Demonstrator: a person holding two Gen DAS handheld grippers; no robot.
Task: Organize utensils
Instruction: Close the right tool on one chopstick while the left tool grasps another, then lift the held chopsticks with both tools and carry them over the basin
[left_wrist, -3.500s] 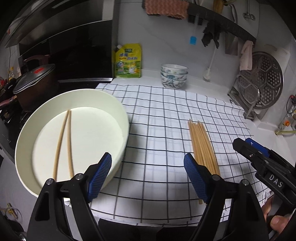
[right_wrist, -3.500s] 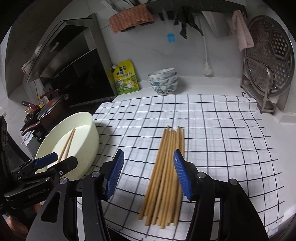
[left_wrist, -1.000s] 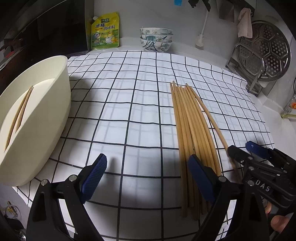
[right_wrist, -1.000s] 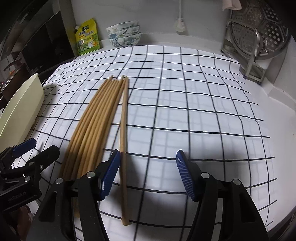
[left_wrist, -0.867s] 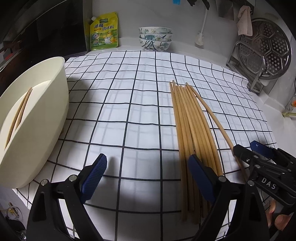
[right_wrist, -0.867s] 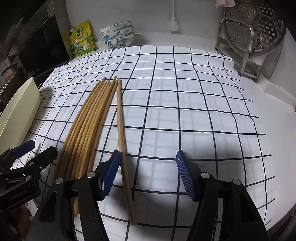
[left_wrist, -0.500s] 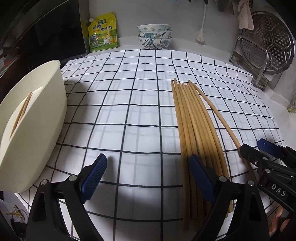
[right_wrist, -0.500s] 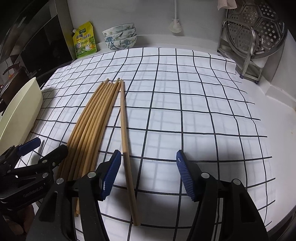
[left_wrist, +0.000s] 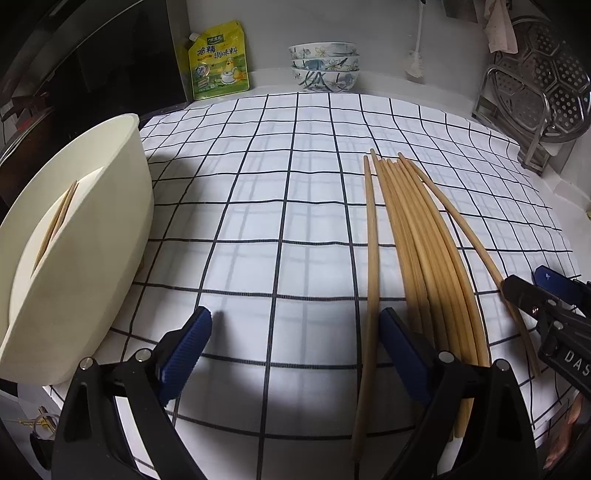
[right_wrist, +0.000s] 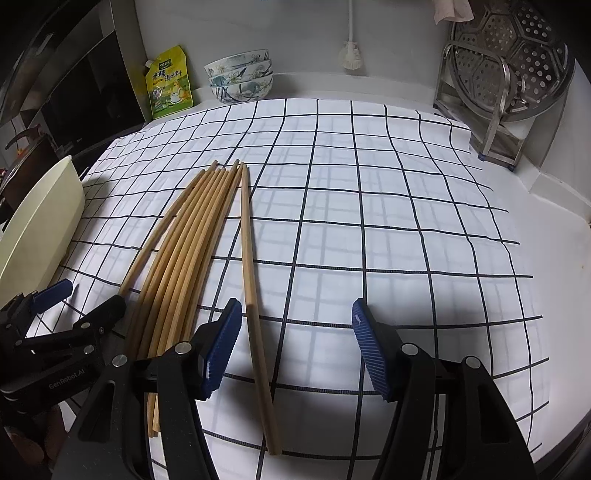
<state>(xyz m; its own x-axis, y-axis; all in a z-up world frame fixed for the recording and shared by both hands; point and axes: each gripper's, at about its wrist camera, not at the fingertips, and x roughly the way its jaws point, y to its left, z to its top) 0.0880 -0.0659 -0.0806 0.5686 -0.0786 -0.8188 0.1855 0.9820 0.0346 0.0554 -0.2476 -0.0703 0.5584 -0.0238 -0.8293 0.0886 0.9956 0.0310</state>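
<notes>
Both claws spread wide, empty, low over checked cloth (right_wrist: 369, 221) on tabletop. Left claw (left_wrist: 295, 336) straddles one loose chopstick (left_wrist: 371, 258) left of bundle (left_wrist: 424, 240); right claw (right_wrist: 295, 332) straddles right outlier (right_wrist: 251, 280). Step, prob: picking singles for cream bowl (left_wrist: 122, 221), far left. Next: close on stick w/o dragging neighbours.

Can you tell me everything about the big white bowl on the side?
The cream bowl is big and round with tall, smooth, plain walls; it looks like plastic or enamel, though I cannot tell which. It sits upright at the left edge of the checked cloth, near the stove. Two wooden chopsticks lie inside it, side by side. Neither pair of tongs touches it.
</notes>
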